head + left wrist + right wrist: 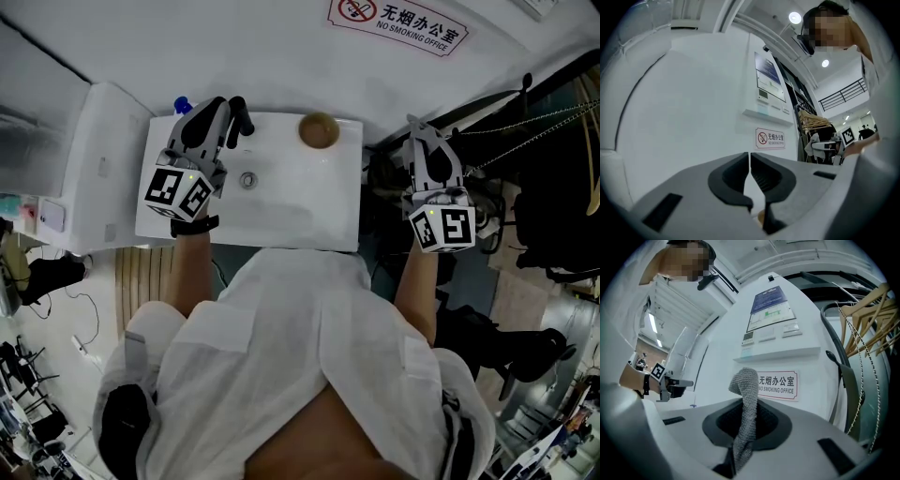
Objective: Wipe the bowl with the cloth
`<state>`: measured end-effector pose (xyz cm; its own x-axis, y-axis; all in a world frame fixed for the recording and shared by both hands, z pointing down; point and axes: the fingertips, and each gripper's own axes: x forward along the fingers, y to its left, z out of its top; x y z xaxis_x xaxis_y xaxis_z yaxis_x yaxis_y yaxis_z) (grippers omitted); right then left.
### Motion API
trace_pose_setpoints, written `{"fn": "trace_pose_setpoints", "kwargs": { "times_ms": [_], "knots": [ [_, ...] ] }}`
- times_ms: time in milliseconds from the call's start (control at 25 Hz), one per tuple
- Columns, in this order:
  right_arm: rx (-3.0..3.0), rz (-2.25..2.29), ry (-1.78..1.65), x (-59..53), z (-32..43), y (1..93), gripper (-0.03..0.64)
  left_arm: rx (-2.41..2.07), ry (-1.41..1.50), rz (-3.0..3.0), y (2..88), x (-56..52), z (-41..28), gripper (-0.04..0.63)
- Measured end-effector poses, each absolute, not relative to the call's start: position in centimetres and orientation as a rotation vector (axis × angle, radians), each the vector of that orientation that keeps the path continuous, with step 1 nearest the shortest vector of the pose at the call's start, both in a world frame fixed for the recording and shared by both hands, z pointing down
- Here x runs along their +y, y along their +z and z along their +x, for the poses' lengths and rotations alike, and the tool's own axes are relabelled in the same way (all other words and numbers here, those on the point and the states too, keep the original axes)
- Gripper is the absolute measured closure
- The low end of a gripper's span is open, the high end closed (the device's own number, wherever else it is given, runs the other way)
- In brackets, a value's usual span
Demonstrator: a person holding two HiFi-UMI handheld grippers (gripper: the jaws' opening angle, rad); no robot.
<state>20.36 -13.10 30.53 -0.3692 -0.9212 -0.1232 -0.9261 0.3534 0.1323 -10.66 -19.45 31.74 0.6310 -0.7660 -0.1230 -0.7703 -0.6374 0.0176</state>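
Claw on the left is pinched together on nothing over the upper left of the white surface, the brown bowl sits mouth-up at upper centre, and the right claw, off the surface's right edge, nips the grey knit cloth, its long axis running up the frame and its tip curling left.

Head view looks steeply down; both gripper views face the same no-smoking sign.

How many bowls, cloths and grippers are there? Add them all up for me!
bowl: 1
cloth: 1
grippers: 2 (left gripper, right gripper)
Total: 4
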Motion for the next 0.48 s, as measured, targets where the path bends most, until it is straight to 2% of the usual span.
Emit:
{"fn": "trace_pose_setpoints", "kwargs": {
  "times_ms": [480],
  "knots": [
    [2.508,-1.717,0.403,-11.5,19.8,27.0,0.571,1.289,0.195,-2.756,29.5,-17.5,-11.2,0.574]
  ]
}}
